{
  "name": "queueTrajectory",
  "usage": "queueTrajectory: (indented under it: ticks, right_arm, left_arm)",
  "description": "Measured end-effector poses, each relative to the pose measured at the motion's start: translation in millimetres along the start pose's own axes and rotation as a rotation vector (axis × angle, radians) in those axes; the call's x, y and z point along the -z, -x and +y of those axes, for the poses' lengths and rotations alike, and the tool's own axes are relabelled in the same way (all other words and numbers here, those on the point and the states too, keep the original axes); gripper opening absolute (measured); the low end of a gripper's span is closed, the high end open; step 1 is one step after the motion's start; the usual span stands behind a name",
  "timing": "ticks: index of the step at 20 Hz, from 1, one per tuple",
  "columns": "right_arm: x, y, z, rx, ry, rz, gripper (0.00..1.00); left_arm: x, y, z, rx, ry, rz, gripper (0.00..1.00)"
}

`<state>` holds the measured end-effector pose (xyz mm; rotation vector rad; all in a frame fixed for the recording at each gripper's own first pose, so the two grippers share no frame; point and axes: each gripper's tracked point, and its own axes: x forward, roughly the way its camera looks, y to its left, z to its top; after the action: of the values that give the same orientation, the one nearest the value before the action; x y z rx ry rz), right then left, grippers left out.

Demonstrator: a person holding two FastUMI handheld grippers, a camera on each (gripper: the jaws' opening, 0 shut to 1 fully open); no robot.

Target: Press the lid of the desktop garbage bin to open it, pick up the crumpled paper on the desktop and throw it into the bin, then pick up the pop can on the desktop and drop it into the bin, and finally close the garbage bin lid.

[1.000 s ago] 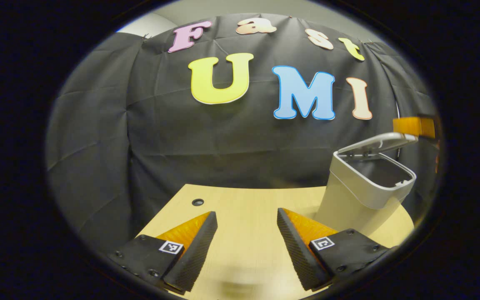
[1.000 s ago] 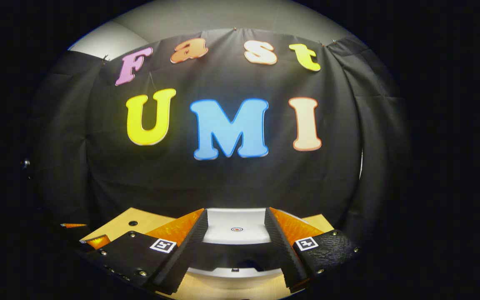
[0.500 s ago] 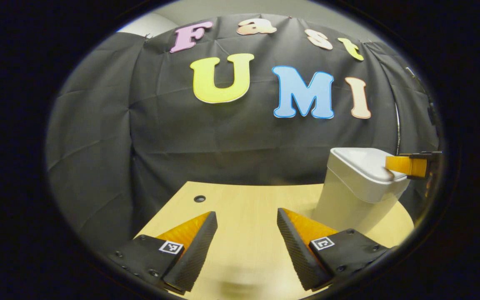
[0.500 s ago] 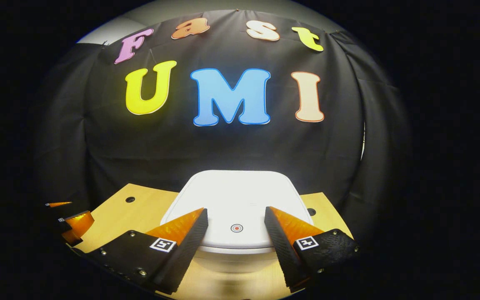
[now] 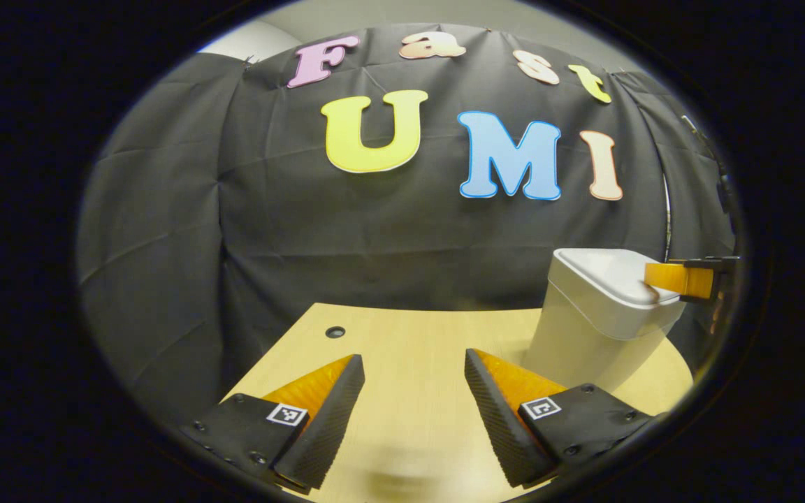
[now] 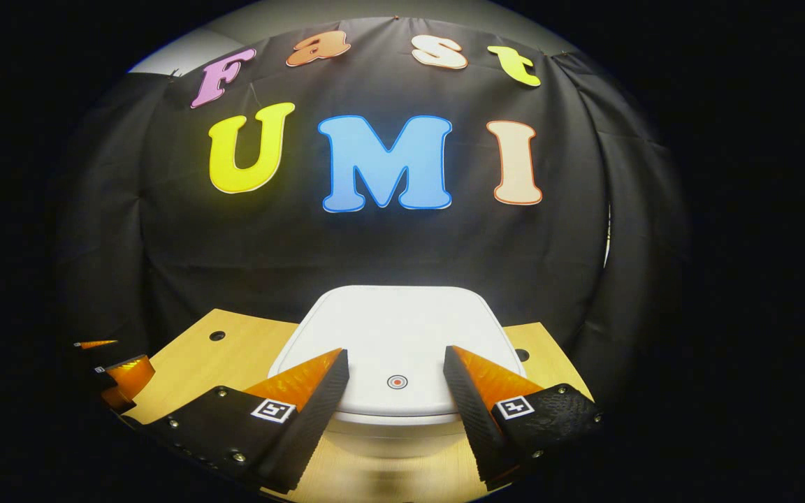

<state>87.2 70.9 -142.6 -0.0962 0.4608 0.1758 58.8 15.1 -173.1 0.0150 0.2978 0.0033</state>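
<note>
Fingers, right gripper: spread apart, nothing gripped between them; both tips are seen over the near part of the bin lid, one to each side of the small round mark on it; whether the tips touch the lid cannot be told from the right gripper view
Fingers, left gripper: spread apart with nothing held; only bare desktop is seen between them
Garbage bin: stood upright on the right part of the desktop in the left gripper view, just beyond and to the right of the left gripper's right-hand finger, apart from it
Bin lid: lying flat and closed on the bin's rim in both views
Right gripper in the left gripper view: one fingertip is laid at the lid's right edge, on or just above its surface
Left gripper in the right gripper view: seen at the far left edge, low over the desktop, well apart from the bin
Desktop: light wood, with a small dark round hole near its far left edge
Second hole: seen just right of the bin in the right gripper view
Backdrop: black cloth hung behind the desktop
</note>
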Motion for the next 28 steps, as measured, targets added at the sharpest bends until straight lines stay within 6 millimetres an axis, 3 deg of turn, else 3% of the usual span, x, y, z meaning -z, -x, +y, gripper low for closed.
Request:
queueTrajectory:
  ticks: [11,12,17,19,20,21,24,28]
  right_arm:
    - [10,-2,0,0.011,-0.013,-0.02,0.89]
    - [8,-2,-1,0.008,-0.029,-0.028,0.9]
    - [7,-2,0,0.01,-0.026,-0.048,0.89]
    - [5,-2,-1,0.006,-0.026,-0.053,0.89]
    - [6,-2,-1,0.003,-0.03,-0.048,0.89]
    - [5,-2,-2,0.001,-0.034,-0.049,0.89]
    - [5,-3,-1,-0.003,-0.026,-0.054,0.89]
    - [5,1,0,-0.029,-0.014,-0.05,0.89]
  left_arm:
    - [12,-1,-5,0.017,-0.013,0.002,1.0]
    - [11,-2,-7,0.022,-0.009,0.002,0.95]
    - [12,-4,-15,0.035,-0.019,-0.001,1.0]
    - [10,-3,-17,0.041,-0.027,-0.008,1.0]
    - [9,-2,-18,0.043,-0.029,-0.012,0.95]
    - [7,-1,-20,0.047,-0.03,-0.016,1.0]
    - [2,0,-22,0.053,-0.038,-0.026,1.0]
    - [-19,8,-22,0.056,-0.045,-0.067,1.0]
